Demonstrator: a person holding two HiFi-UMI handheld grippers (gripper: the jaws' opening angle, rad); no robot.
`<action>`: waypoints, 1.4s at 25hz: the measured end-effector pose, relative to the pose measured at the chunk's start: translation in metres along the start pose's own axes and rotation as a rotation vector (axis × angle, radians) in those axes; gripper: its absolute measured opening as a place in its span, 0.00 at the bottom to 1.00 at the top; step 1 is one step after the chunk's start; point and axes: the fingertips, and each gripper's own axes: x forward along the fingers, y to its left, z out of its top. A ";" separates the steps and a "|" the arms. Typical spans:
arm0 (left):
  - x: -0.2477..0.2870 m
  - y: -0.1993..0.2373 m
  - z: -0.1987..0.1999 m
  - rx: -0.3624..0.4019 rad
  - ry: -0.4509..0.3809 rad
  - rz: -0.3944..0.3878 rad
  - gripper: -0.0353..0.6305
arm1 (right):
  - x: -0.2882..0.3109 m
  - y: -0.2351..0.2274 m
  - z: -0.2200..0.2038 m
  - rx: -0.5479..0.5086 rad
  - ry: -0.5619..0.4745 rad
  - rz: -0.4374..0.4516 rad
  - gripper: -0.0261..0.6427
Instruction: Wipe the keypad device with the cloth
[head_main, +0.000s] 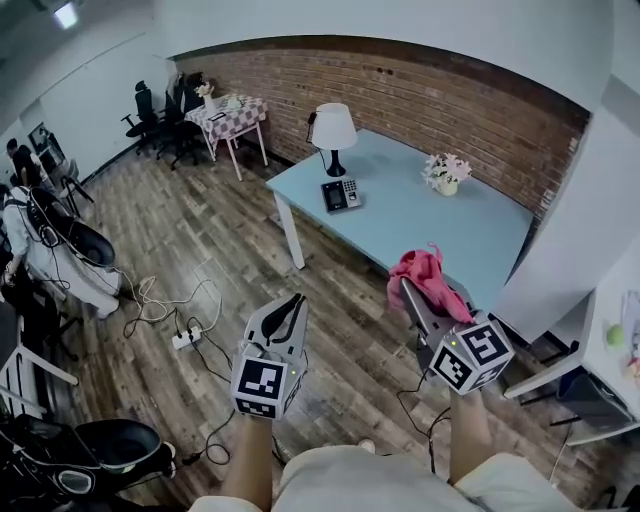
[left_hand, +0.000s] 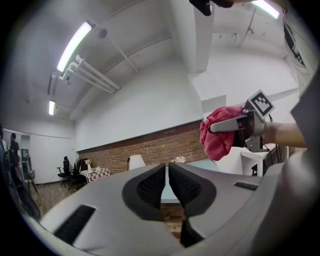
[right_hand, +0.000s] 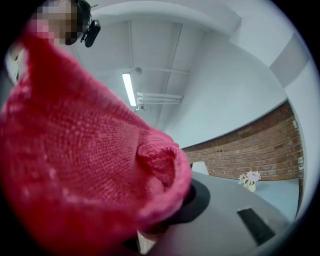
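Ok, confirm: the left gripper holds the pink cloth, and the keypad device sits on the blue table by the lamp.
Wrong gripper. The right gripper holds the pink cloth, as the head view shows. The keypad device does sit on the blue table by the lamp.

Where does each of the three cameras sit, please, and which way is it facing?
Head view: on the person's head, looking steeply down at the floor and the table with the keypad device; both forearms, left gripper and right gripper show.
Left gripper view: on the left gripper, along its shut jaws, tilted up toward the brick wall and ceiling.
Right gripper view: on the right gripper; the cloth it grips fills most of it.
Shared: head and left gripper views both show the cloth in the right gripper.
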 end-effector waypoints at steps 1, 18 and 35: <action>0.002 -0.001 -0.001 -0.004 0.002 0.008 0.10 | 0.001 -0.002 0.000 -0.006 0.001 0.004 0.22; 0.058 -0.005 -0.026 -0.040 0.055 0.061 0.10 | 0.032 -0.066 -0.029 -0.006 0.052 0.022 0.22; 0.196 0.121 -0.059 -0.056 0.070 0.033 0.10 | 0.192 -0.129 -0.044 -0.011 0.053 -0.029 0.22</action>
